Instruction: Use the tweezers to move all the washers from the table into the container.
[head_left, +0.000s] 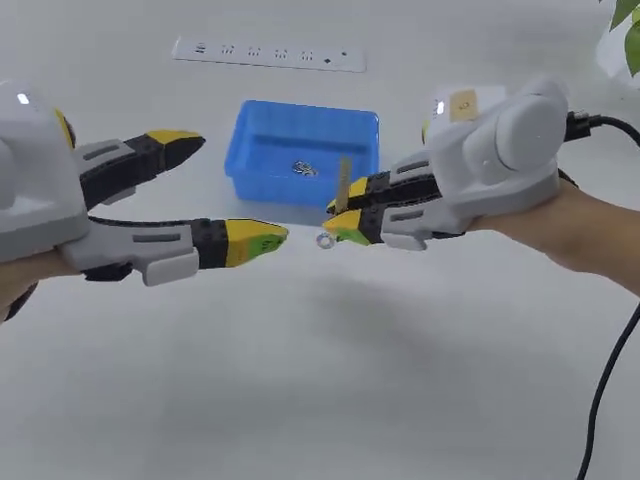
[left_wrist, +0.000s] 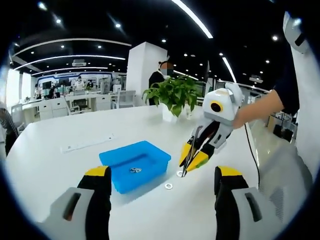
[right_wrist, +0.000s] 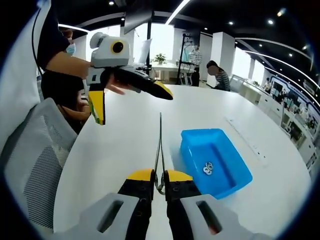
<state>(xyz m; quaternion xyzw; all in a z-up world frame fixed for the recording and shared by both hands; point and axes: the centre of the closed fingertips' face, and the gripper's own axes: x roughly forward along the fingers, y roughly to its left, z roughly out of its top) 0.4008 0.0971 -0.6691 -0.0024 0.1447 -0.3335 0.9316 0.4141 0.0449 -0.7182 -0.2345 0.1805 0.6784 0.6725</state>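
Observation:
A blue container (head_left: 262, 140) stands on the white table and holds a few washers (head_left: 304, 168). One washer (head_left: 325, 240) lies on the table in front of it. My right gripper (head_left: 340, 215) is shut on thin tweezers (head_left: 343, 186), whose tips hang just above that washer. In the left gripper view the tweezers (left_wrist: 190, 152) reach down to a washer (left_wrist: 179, 173), and a second washer (left_wrist: 169, 186) lies beside it; whether the tips touch it I cannot tell. My left gripper (head_left: 230, 190) hovers open to the left of the container, holding nothing. The right gripper view shows the tweezers (right_wrist: 160, 145) beside the container (right_wrist: 225, 172).
A white power strip (head_left: 270, 52) lies behind the container. A potted plant (left_wrist: 175, 95) stands at the table's far side. A black cable (head_left: 600, 400) trails from the right gripper. A mesh chair (right_wrist: 30, 165) sits by the table edge. A person stands in the background.

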